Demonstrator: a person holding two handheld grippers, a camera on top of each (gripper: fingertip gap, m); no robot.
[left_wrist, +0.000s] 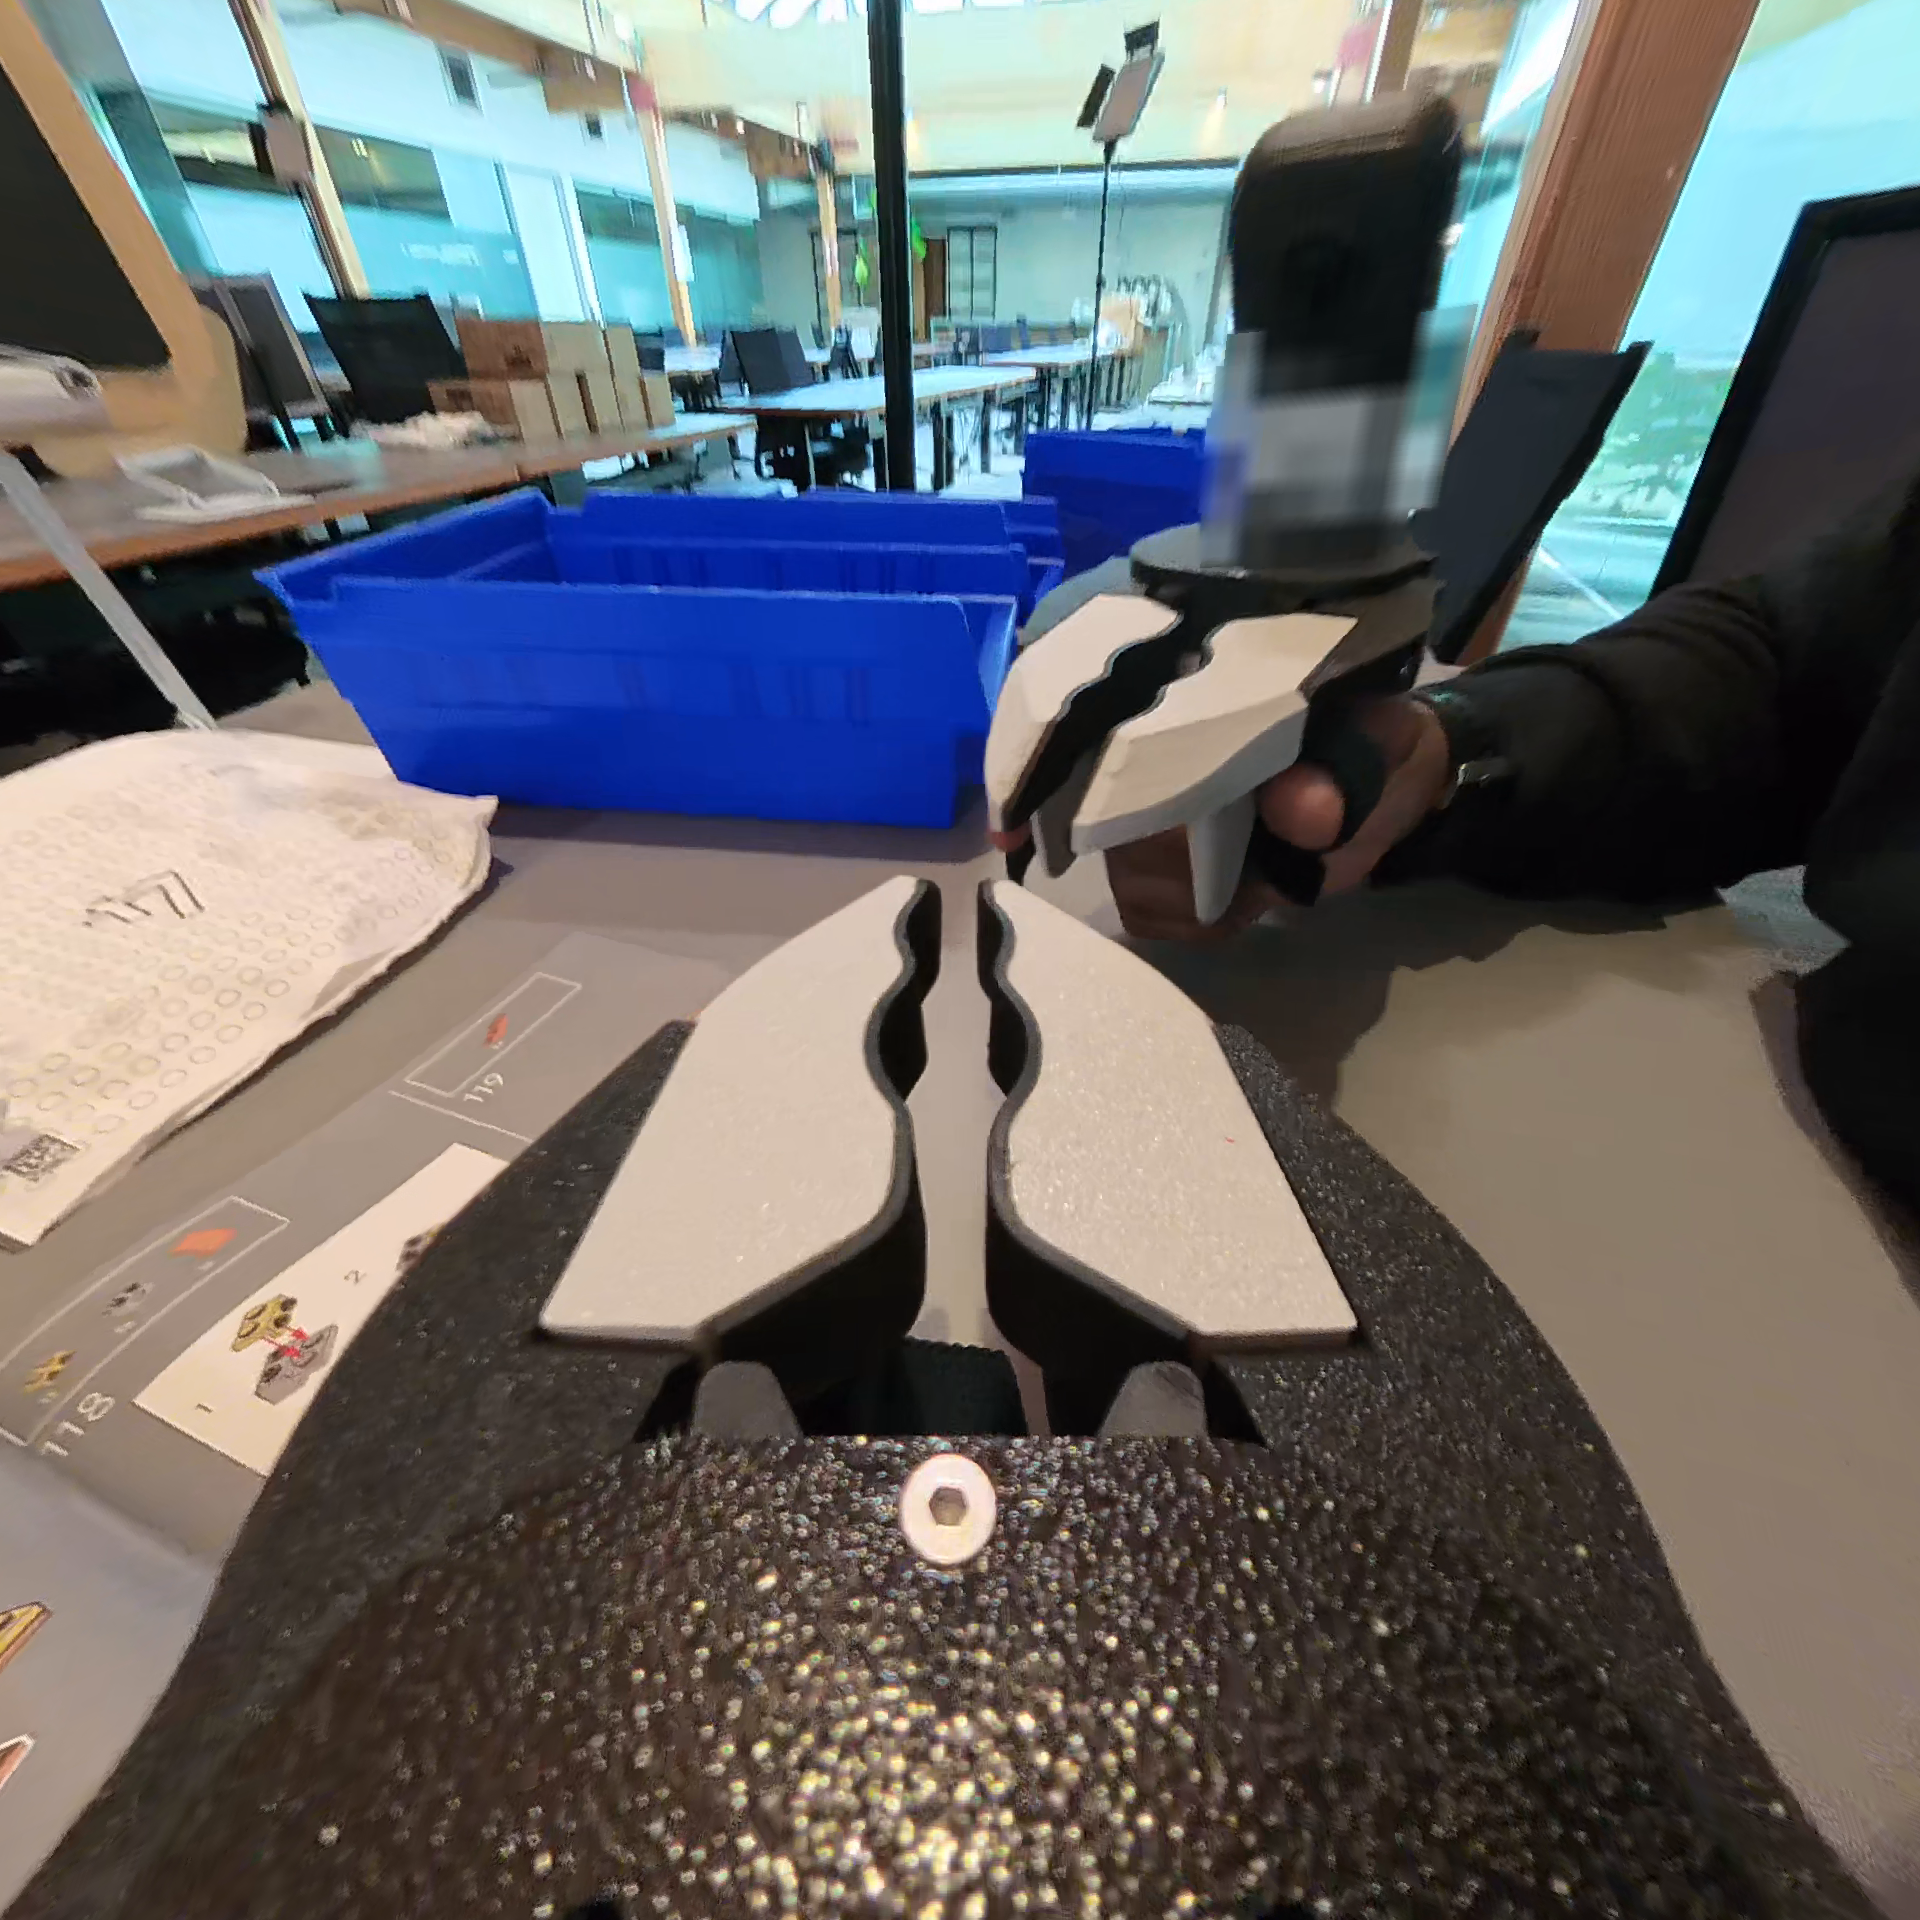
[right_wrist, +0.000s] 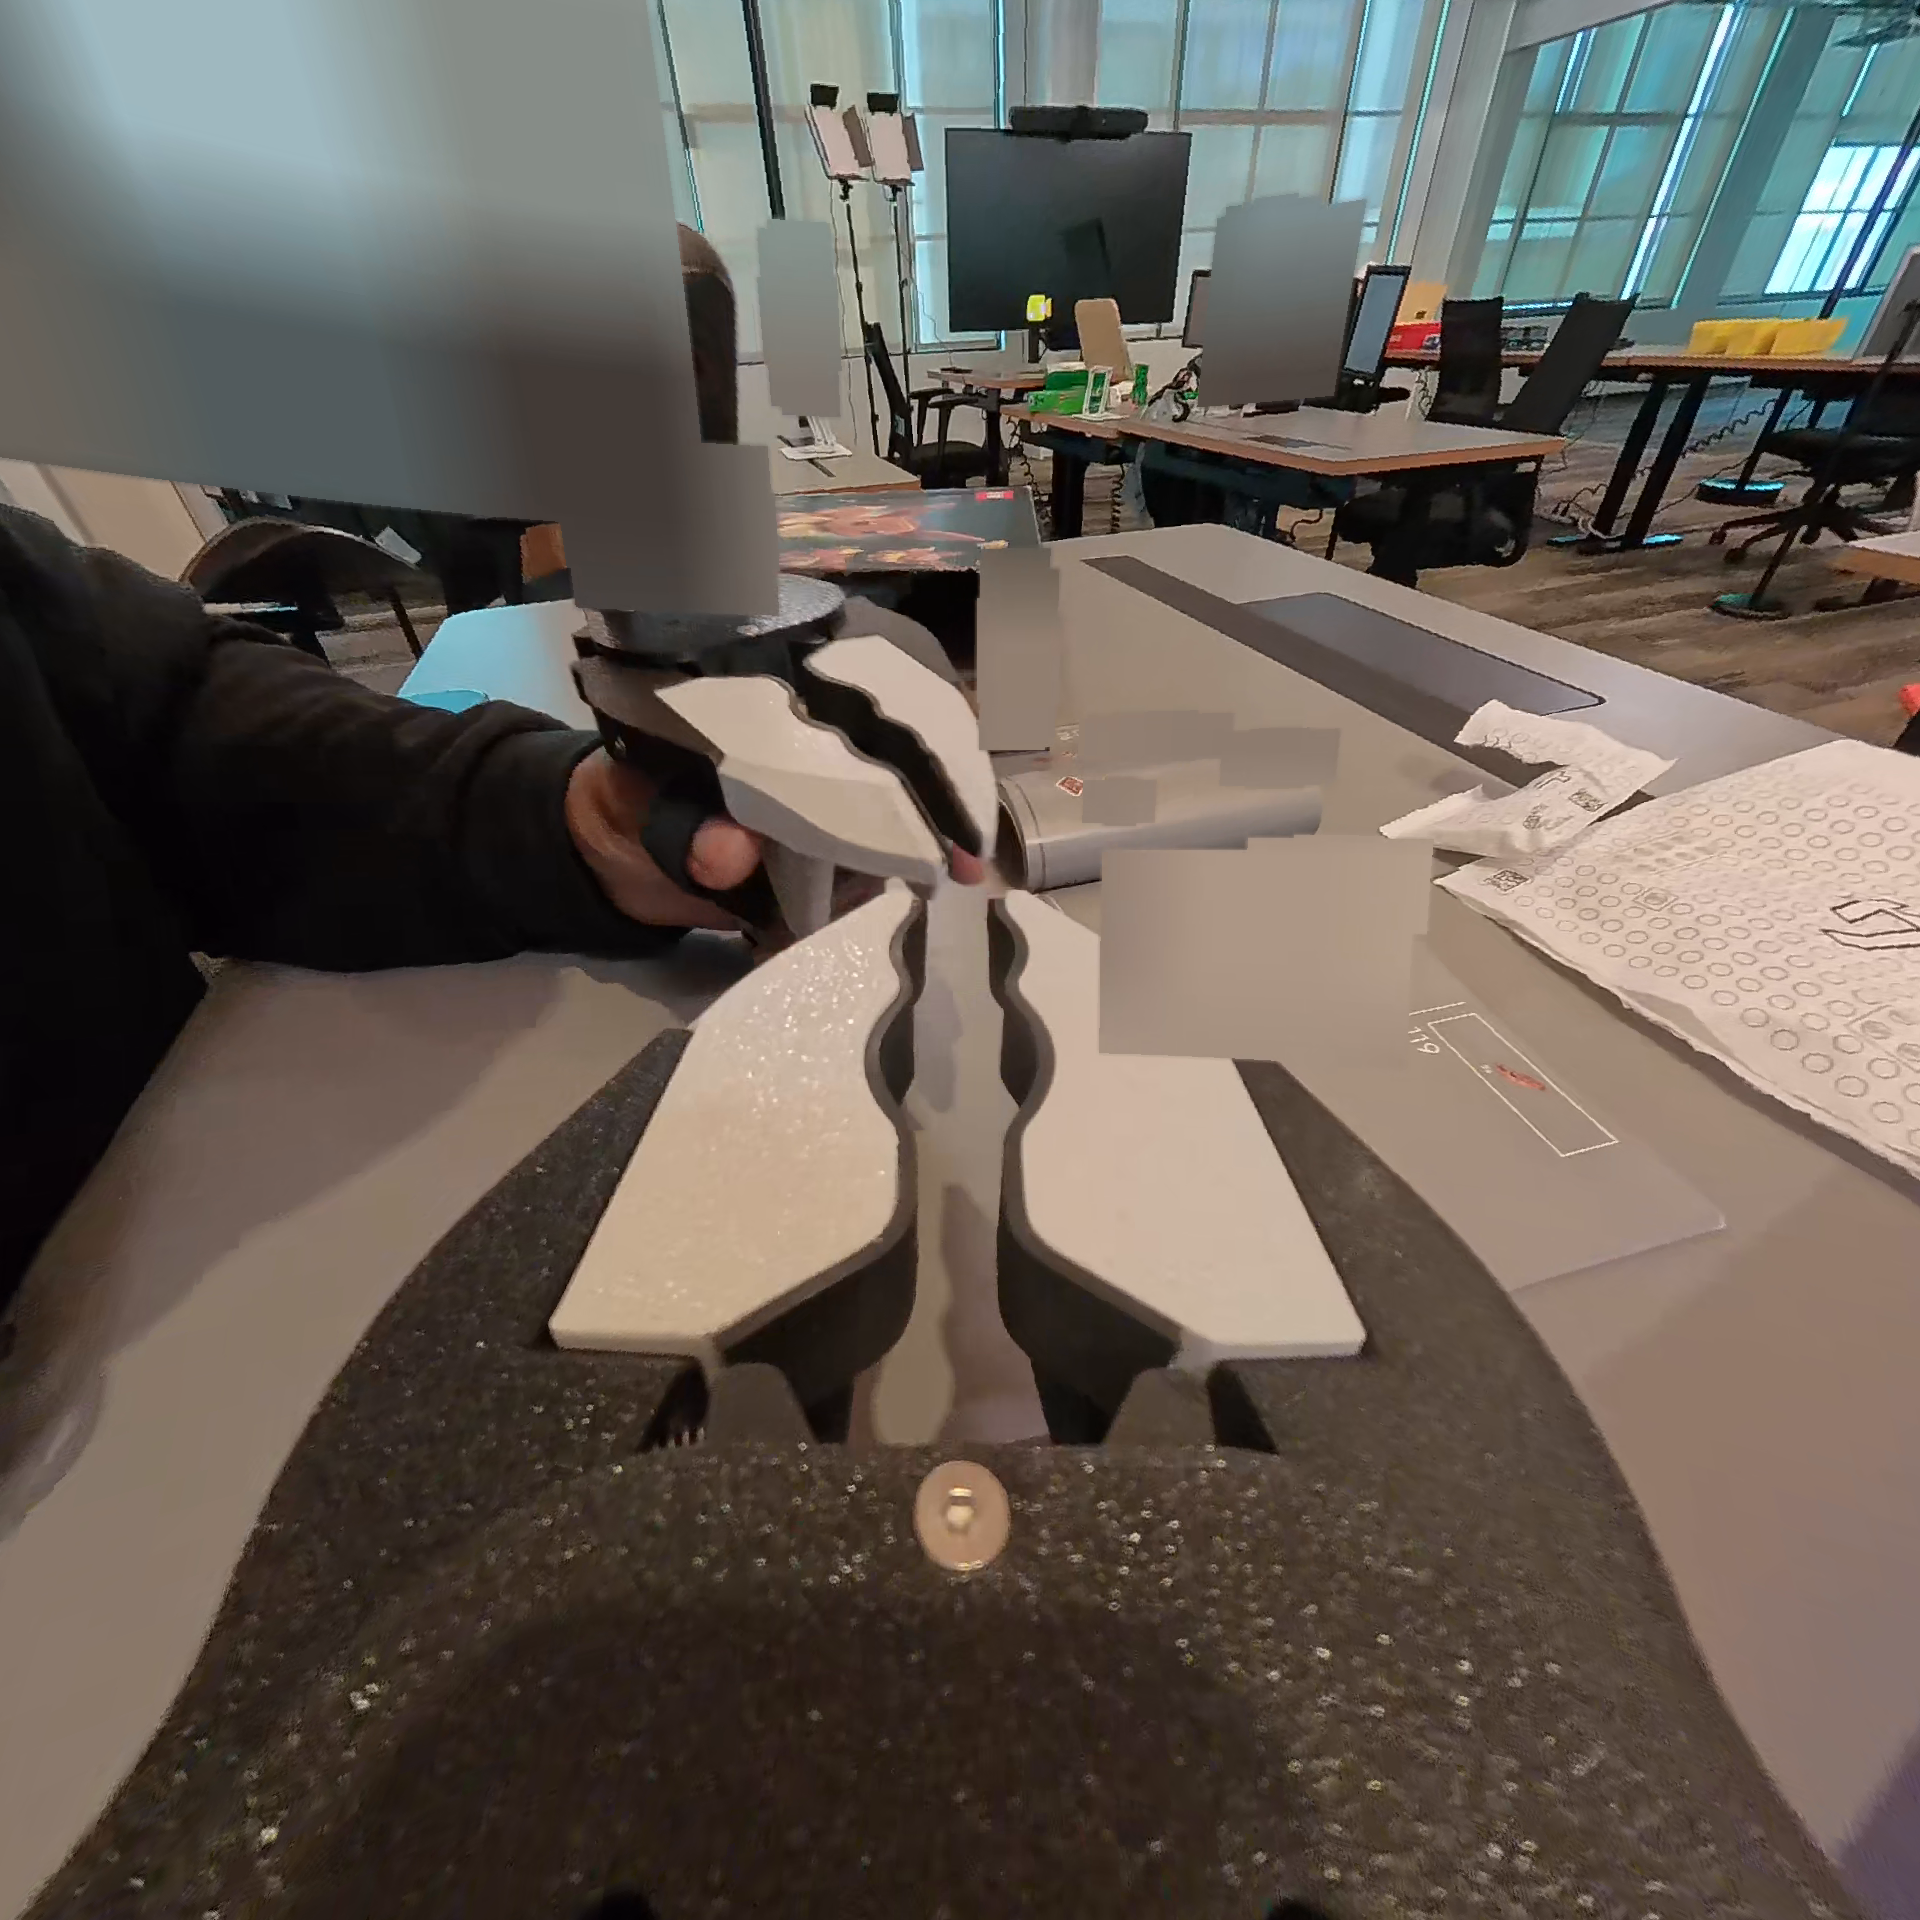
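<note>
My two grippers meet tip to tip above the grey table (left_wrist: 1507, 1195). In the right wrist view, my left gripper (right_wrist: 961, 871) comes in from the upper left with its tips closed on a small red piece (right_wrist: 968, 862). In the left wrist view, my right gripper (left_wrist: 1016, 847) comes in from the upper right with the same small red piece (left_wrist: 1005, 835) pinched at its tips. In each gripper's own view the fingers (left_wrist: 1091, 1039) (right_wrist: 790, 1091) stand nearly together, left (left_wrist: 958, 896) and right (right_wrist: 958, 912), and the piece sits just past the tips. A hand in a black sleeve holds each gripper.
Blue bins (left_wrist: 665, 665) stand beyond the tips. White paper bags printed with circles (left_wrist: 208, 935) (right_wrist: 1714, 935) lie to the side. A printed instruction sheet (left_wrist: 312, 1309) lies flat on the table. A grey tube (right_wrist: 1143, 831) lies behind the tips. Less than 4 cm separates the two grippers' tips.
</note>
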